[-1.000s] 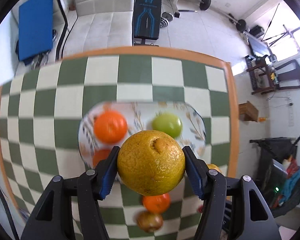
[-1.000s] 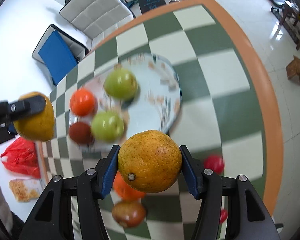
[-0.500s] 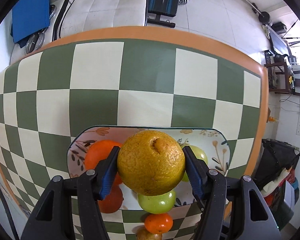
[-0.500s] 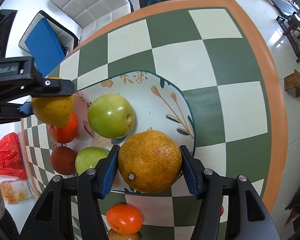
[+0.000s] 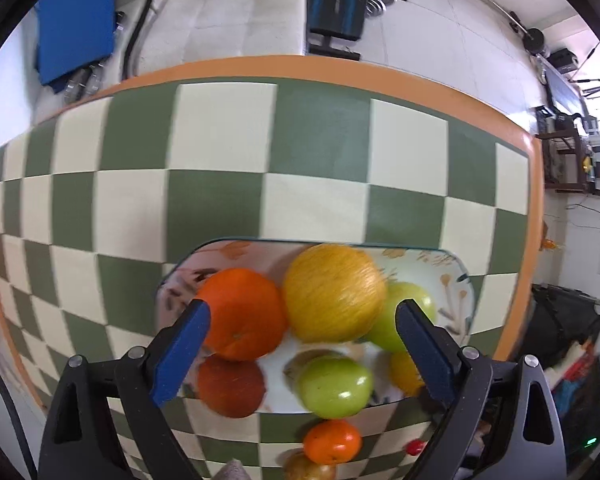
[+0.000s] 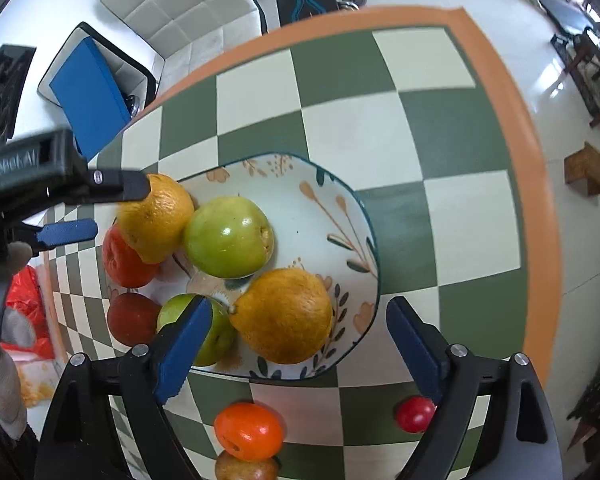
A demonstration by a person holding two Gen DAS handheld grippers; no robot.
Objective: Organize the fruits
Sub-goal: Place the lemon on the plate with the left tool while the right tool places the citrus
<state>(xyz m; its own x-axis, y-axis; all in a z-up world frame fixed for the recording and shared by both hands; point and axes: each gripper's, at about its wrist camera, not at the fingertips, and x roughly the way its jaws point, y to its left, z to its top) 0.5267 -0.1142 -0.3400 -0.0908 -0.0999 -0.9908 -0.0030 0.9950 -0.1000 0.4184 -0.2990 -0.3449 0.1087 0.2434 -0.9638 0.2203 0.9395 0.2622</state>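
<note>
The left gripper (image 5: 302, 322), black-armed with blue pads, points down over the plate with its jaws opening; neither pad presses anything, and a large yellow-orange citrus fruit (image 5: 334, 292) lies free below them on the plate, blurred, touching a bright orange round fruit (image 5: 242, 314) on one side and a green apple (image 5: 406, 318) on the other. The right gripper (image 6: 298, 318), of the same build, also has its jaws opening, spread wide with nothing pinched; a second large yellow-orange citrus fruit (image 6: 284, 316) rests on the plate between the two pads, clear of both, against a second green apple (image 6: 208, 332) partly hidden by one pad. All these sit on a pale ceramic plate with a dark rim and painted floral sprigs (image 6: 332, 216), together with a dark red round fruit (image 6: 134, 318) at its edge. The plate stands on a green-and-cream checked tablecloth with an orange border (image 6: 452, 140). Off the plate, on the cloth nearer the right gripper, lie a small orange fruit (image 6: 248, 430), a brownish fruit (image 6: 246, 468) just beside it, and a small red fruit (image 6: 414, 414).
</note>
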